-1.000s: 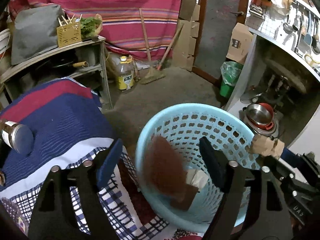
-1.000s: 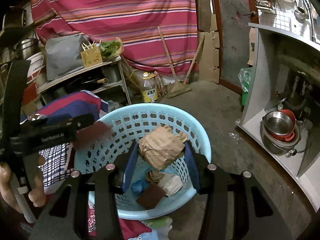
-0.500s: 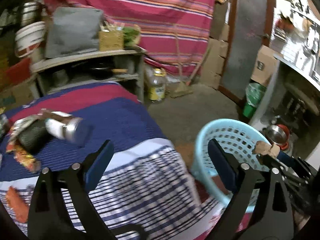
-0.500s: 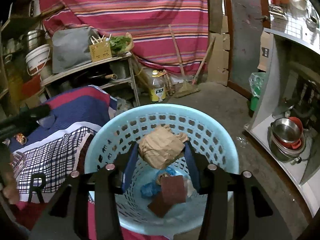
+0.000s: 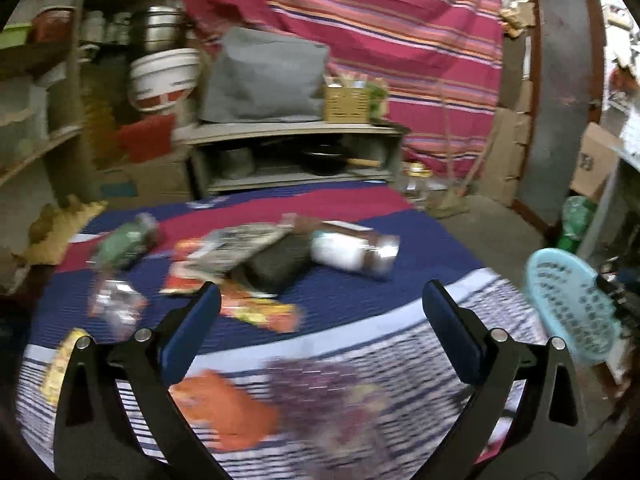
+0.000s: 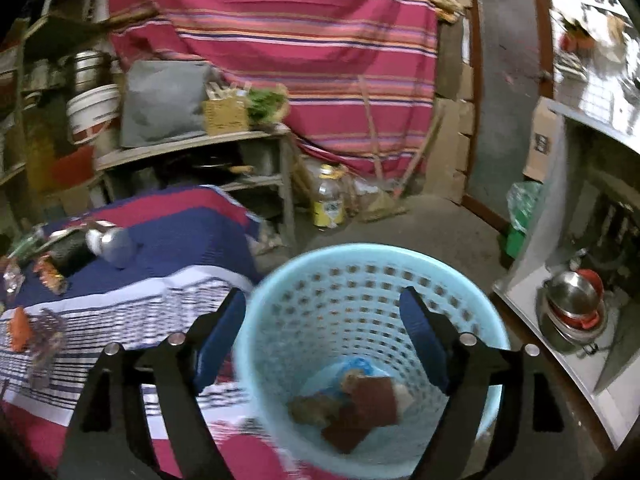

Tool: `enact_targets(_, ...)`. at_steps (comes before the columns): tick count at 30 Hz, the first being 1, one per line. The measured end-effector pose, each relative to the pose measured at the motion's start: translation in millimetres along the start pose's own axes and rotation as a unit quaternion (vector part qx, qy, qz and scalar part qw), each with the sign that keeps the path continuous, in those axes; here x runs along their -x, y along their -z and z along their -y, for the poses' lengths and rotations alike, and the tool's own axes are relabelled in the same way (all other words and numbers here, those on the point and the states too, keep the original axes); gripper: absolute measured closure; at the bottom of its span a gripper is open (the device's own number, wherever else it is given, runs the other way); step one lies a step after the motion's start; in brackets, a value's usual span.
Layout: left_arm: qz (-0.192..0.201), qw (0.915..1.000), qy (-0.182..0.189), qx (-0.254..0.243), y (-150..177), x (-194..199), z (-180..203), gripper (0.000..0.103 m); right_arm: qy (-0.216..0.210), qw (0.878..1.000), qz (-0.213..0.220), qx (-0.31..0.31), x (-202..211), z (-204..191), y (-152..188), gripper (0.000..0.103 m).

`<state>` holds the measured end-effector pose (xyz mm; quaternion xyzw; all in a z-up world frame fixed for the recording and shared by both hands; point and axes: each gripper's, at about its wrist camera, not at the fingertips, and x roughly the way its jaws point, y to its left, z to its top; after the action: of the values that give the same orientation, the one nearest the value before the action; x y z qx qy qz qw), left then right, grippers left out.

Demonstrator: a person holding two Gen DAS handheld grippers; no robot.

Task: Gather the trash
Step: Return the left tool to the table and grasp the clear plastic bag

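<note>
- The right tongs (image 6: 322,336) were being opened, empty, above the pale blue perforated plastic basket (image 6: 360,280), presumably for dropping trash.
- The left tongs (image 5: 320,312) were spread wide, empty, toward the wrappers (image 5: 260,312) littered on the striped blue cloth-covered desk (image 5: 360,300).

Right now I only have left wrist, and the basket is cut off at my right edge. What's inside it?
Observer: The right wrist view looks straight into the light blue basket. On its bottom lie reddish-brown flat pieces, crumpled brown paper and a blue plastic scrap.
Operator: Right gripper carrying anything?
Observer: No. The right gripper is over the basket mouth, its jaws are opening, and nothing is between them.
Operator: Is the basket full?
Observer: No. Only the bottom is covered; the perforated wall is bare above that.
</note>
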<state>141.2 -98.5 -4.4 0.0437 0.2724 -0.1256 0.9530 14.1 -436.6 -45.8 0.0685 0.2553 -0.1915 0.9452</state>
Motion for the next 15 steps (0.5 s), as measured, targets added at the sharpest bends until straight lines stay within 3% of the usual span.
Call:
enact_targets(6, -0.002, 0.9980, -0.054, 0.035, 4.5, -3.8, -69.3, 0.006, -0.071, 0.997, -0.004, 0.013, 7.4, -65.0, -12.4, 0.024)
enact_targets(15, -0.025, 0.9899, -0.083, 0.112, 13.0, -27.1, -147.0, 0.006, -0.130, 0.989, -0.013, 0.072, 0.0, -159.5, -23.2, 0.024)
